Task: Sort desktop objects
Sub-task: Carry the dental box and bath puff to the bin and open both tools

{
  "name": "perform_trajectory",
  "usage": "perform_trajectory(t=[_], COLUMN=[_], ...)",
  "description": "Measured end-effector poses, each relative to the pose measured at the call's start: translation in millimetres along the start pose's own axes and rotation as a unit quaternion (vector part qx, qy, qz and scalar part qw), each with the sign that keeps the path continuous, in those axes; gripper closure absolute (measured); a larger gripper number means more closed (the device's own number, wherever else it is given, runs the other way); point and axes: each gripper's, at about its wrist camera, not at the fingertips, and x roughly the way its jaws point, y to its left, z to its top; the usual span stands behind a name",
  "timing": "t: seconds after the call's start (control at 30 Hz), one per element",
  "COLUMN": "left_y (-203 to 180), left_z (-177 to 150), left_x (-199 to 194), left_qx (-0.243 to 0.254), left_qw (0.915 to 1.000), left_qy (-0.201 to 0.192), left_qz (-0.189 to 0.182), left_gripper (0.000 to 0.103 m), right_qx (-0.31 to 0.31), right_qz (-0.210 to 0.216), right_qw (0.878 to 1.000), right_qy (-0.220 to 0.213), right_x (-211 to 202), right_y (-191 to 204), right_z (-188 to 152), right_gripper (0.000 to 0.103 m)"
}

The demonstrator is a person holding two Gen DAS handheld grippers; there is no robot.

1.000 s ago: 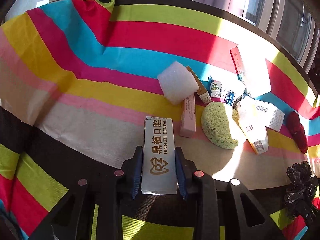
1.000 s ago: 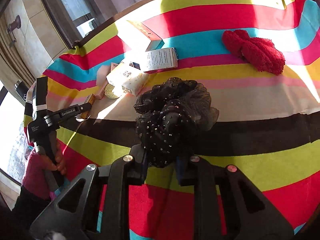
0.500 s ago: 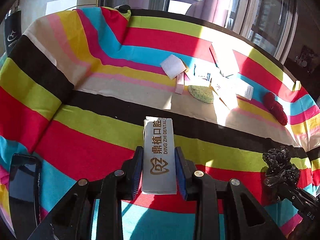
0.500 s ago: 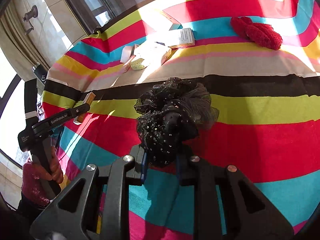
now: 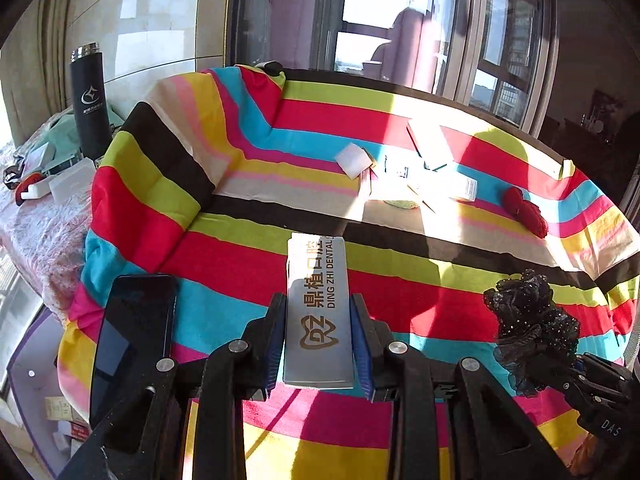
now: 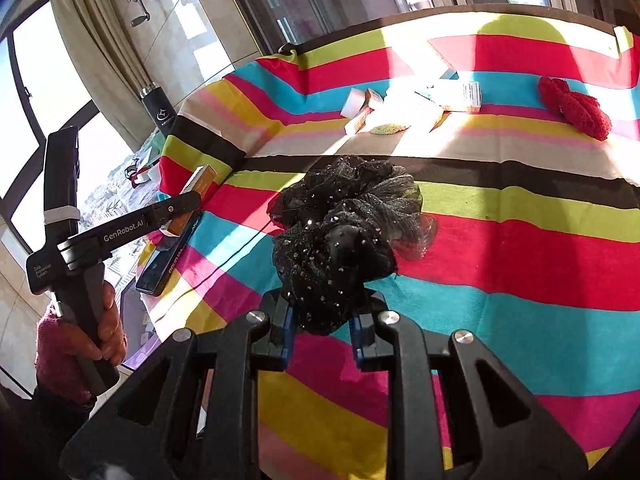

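My left gripper is shut on a silver dental-care box, which points away from me above the striped tablecloth. In the right wrist view, the right gripper is shut on a black sequinned mesh scrunchie, held above the cloth's near stripes. The scrunchie also shows at the lower right of the left wrist view. At the far left of the right wrist view, a hand holds the left gripper with the box in it.
A black phone lies near the cloth's left corner. Boxes and sponges, a white foam block and a red fluffy item sit at the sunlit far side. A black flask stands on a side surface at the left.
Both grippers have drawn back from the pile toward the table's near edge and risen a little, still holding the box and the scrunchie. The phone and flask have come into view.
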Motion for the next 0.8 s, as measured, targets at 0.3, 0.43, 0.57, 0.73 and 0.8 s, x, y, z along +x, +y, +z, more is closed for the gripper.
perform_trajectory(t=[0.3,0.43,0.57,0.73,0.8], left_y=[31.1,58.9,92.9,143.2,167.0], left_z=[-14.8,-14.2,-19.3,-23.5,-22.4], left_x=[-40.7,-61.0,-74.1,-77.0,-77.6], left_qx=[0.000,-0.005,-0.032,-0.072,-0.091], left_qw=[0.9997,0.9984,0.9960,0.9913,0.9884], left_qy=[-0.026,-0.052,-0.068,-0.066,-0.066], left_qz=[0.001,0.022,0.049,0.088,0.102], left_gripper=[0.071,0.071,0.071,0.071,0.071], right_qx=[-0.056,-0.090,-0.134,-0.195,-0.216], right_qz=[0.049,0.088,0.140,0.211,0.230], right_qw=[0.997,0.992,0.981,0.958,0.948], right_qy=[-0.004,-0.003,0.002,0.022,0.030], right_x=[-2.1,5.0,17.1,42.8,57.5], right_y=[63.6,96.2,132.8,184.6,203.4], right_z=[-2.6,4.7,6.8,12.0,16.0], right_gripper=[0.078,0.078,0.078,0.078,0.078])
